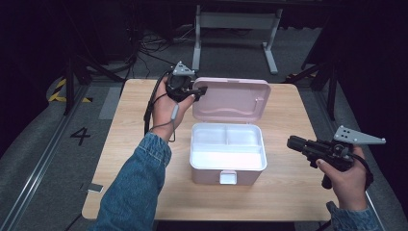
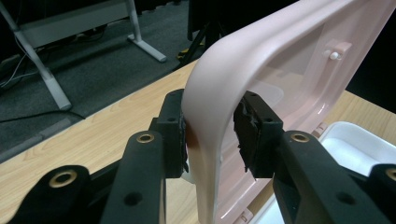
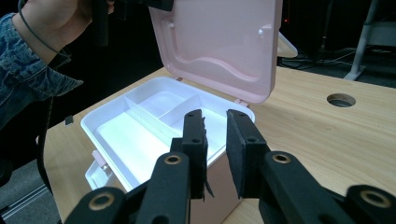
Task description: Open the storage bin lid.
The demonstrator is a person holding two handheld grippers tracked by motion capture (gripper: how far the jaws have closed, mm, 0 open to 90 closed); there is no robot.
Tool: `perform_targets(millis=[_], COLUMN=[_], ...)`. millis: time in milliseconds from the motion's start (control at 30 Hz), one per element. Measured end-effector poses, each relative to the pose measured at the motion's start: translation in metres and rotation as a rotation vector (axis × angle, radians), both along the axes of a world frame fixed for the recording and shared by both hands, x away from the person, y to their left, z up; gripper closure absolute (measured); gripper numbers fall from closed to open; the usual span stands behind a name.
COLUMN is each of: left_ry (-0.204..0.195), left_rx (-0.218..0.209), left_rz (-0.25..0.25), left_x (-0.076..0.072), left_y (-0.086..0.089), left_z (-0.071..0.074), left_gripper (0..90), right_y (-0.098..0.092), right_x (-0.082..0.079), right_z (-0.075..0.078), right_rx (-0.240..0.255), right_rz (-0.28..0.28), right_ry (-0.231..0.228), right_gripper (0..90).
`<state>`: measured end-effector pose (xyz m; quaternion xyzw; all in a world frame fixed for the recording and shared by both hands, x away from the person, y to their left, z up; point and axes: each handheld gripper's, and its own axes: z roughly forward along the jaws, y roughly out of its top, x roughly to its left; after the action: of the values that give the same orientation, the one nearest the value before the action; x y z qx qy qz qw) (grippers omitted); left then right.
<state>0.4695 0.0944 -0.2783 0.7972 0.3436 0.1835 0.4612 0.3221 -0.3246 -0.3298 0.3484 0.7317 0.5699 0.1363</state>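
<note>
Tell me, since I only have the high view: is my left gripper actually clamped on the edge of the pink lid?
Observer: Not clamped. In the left gripper view the lid stands between the jaws of the left gripper; one pad touches its outer face, and the other stands off with a gap.
Operator: And the right gripper's jaws?
Observer: In the right gripper view the right gripper has its jaws slightly apart with nothing between them, and it points at the open box.
Operator: Anything past the lid?
Observer: A round hole in the tabletop.
</note>
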Motion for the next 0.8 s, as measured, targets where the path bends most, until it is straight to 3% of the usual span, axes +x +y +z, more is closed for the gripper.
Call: perform_targets(millis=[200,333,467,633,800], left_ry=[0.000,0.007,0.026,0.043,0.045], left_rx=[0.016,0.052,0.044,0.055,0.095], left_rz=[0.016,0.020,0.020,0.040,0.061], left_x=[0.011,0.020,0.028,0.035,0.042], left_y=[-0.002,-0.003,-0.002,0.000,0.001], left_z=[-0.003,-0.003,-0.007,-0.014,-0.020], left_gripper=[64.7,65.1,65.6,69.7,73.4], right_y=[0.001,-0.002,-0.005,-0.006,-0.007], right_x=[0.002,0.003,0.004,0.005,0.007], right_z=[-0.003,-0.005,-0.008,-0.009,-0.010], right_rx=[-0.013,-0.014,-0.014,-0.016,-0.033], right_rz=[-0.001,-0.014,-0.024,-0.025,-0.036], right_ry=[0.001,0.012,0.023,0.026,0.020], right_gripper=[76.8,76.3,75.9,75.0,74.7])
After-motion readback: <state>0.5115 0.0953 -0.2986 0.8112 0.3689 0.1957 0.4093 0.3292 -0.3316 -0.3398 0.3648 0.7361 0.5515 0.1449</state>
